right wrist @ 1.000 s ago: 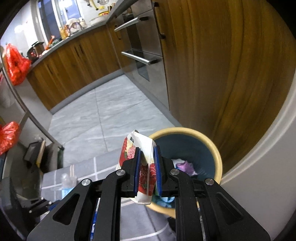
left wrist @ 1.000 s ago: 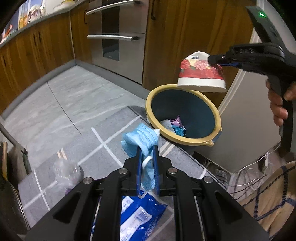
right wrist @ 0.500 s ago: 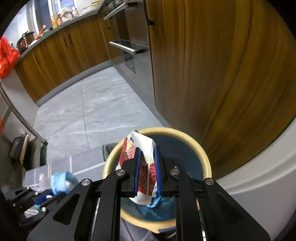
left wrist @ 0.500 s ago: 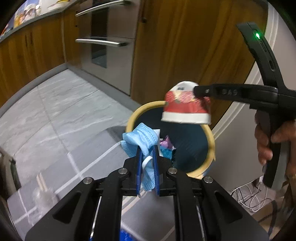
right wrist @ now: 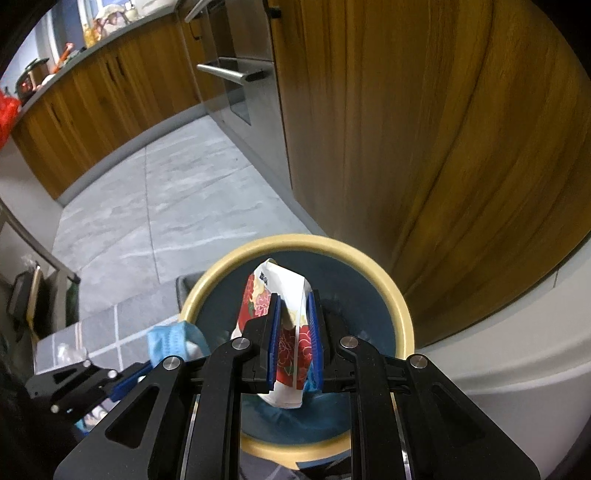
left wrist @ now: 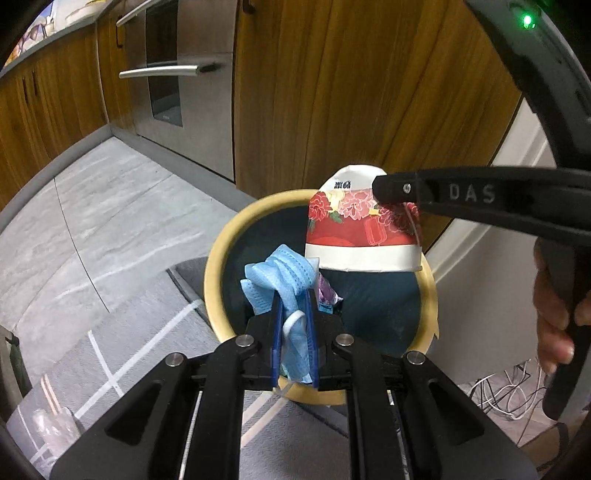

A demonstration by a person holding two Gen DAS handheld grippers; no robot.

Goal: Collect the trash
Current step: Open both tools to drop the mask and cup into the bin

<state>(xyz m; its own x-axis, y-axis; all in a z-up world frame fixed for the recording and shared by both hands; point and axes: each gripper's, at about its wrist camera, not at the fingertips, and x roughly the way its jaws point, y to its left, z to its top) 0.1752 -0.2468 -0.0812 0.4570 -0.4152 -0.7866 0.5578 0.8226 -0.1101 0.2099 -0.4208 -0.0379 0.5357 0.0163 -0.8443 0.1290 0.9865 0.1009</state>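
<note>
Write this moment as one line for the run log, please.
left gripper: shut on blue face mask | right gripper: shut on flattened paper cup | both over trash bin | nothing released

"DAS" is embossed on the right tool [left wrist: 391, 192].

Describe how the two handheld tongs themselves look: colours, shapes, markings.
Both are matte black plastic with silver pivot bolts and blue pads. The right tongs carry embossed "DAS" lettering and a green indicator light. The left tongs match.
</note>
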